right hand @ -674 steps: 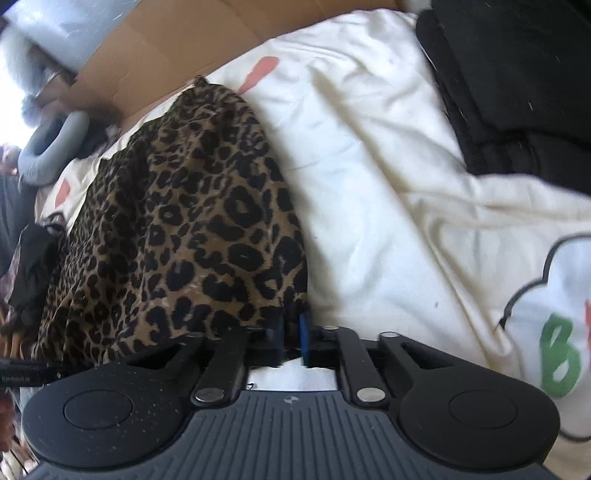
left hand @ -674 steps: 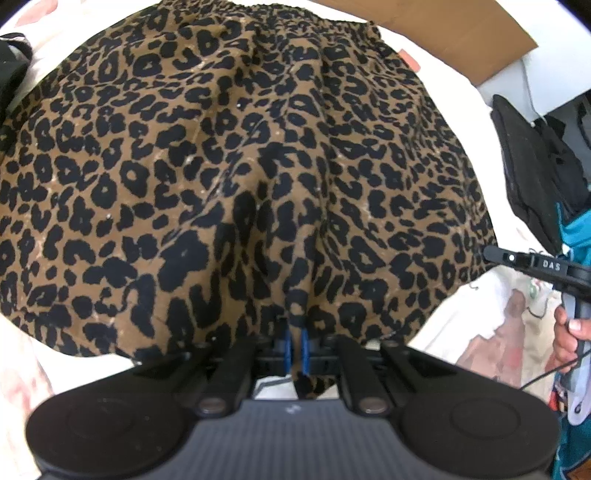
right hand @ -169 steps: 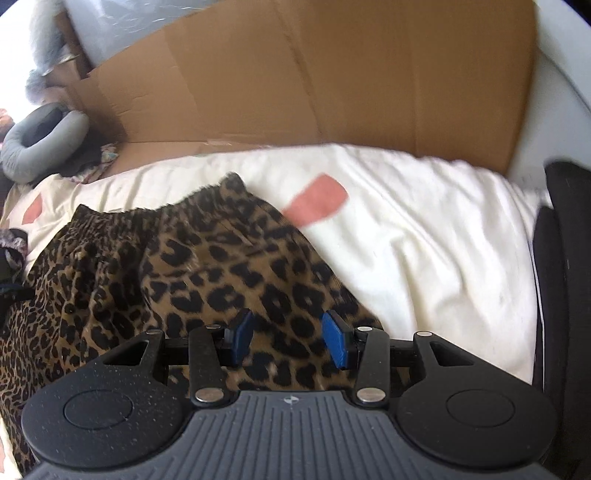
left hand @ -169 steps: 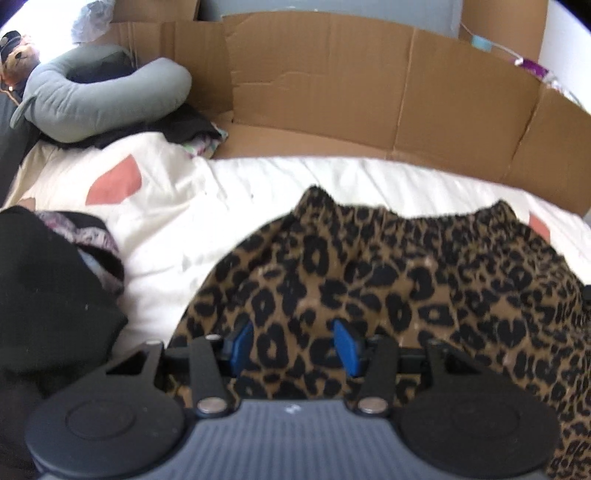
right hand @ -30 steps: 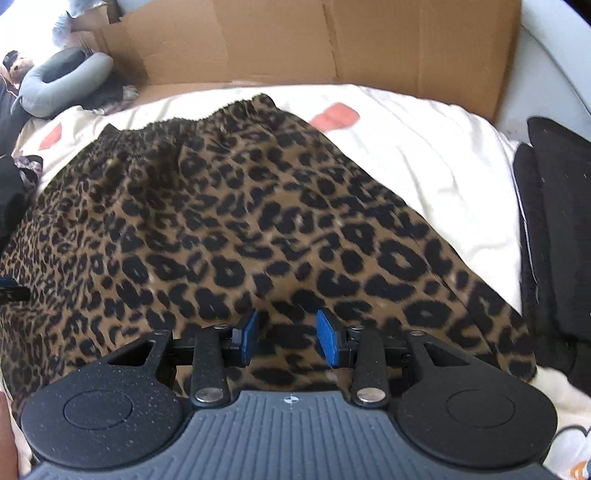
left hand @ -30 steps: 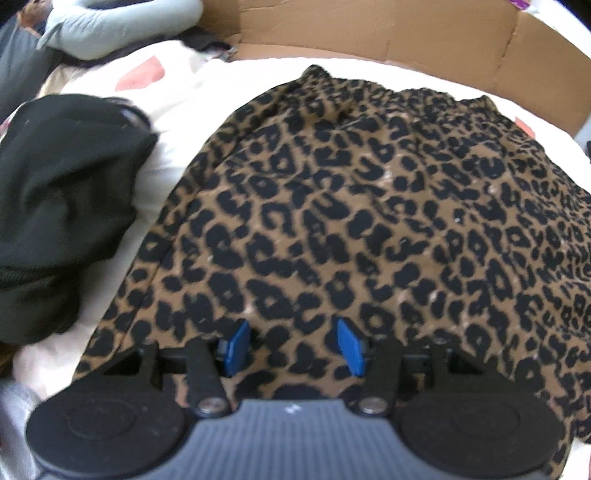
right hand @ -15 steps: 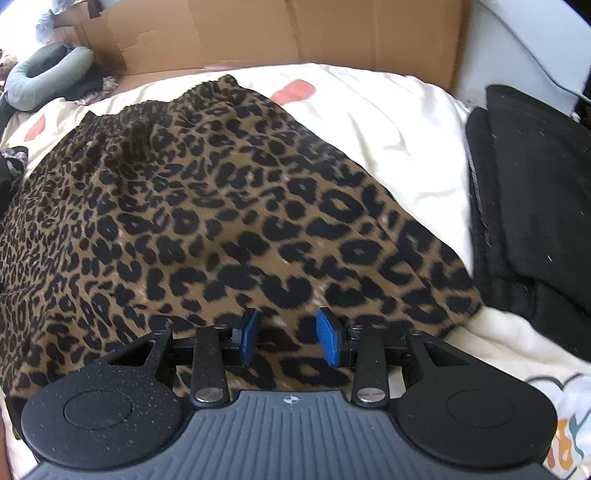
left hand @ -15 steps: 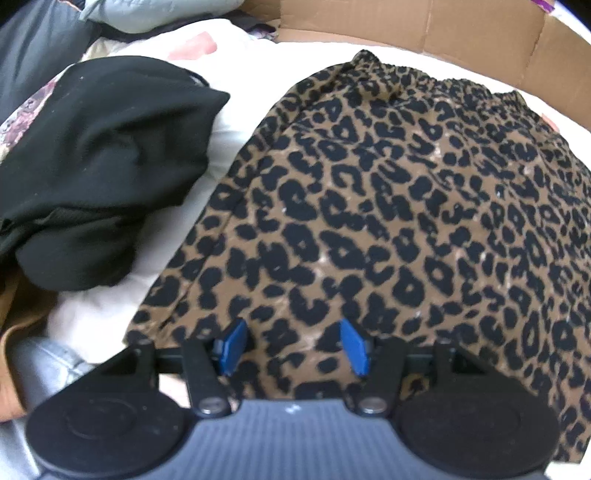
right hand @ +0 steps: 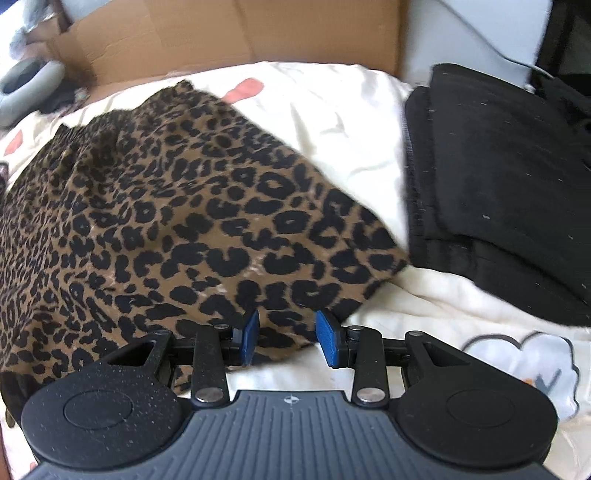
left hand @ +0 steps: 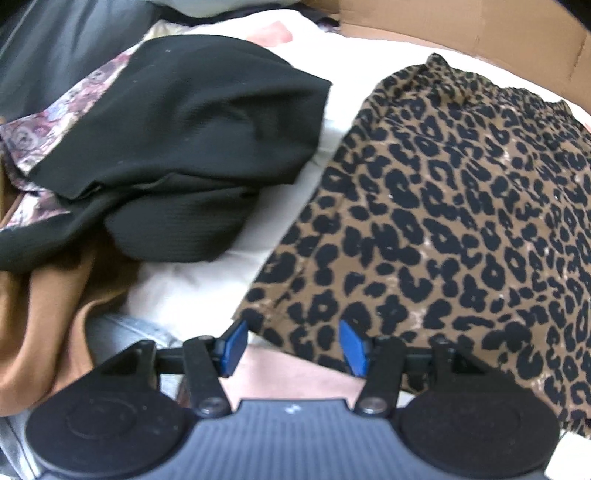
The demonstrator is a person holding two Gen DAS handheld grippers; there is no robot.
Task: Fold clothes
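A leopard-print skirt (left hand: 443, 206) lies spread flat on a cream sheet (left hand: 207, 288), waistband toward the cardboard at the back. My left gripper (left hand: 291, 345) hovers open over the skirt's near left hem corner, its blue pads (left hand: 233, 341) apart and not pressing the cloth. In the right wrist view the same skirt (right hand: 177, 206) fills the left and centre. My right gripper (right hand: 288, 338) stands open over the near right hem corner, with leopard fabric seen between the pads (right hand: 328, 339) but not pinched.
A loose pile of black clothes (left hand: 177, 147) with floral and tan fabric (left hand: 40, 302) lies left of the skirt. A folded black stack (right hand: 498, 177) sits to the right. Cardboard (right hand: 240, 33) walls the back, with a grey neck pillow (right hand: 26, 85) at far left.
Both grippers have drawn back toward the near hem and spread outward to the skirt's two lower corners. The black pile and the black stack have come further into view. Both pairs of jaws stay apart.
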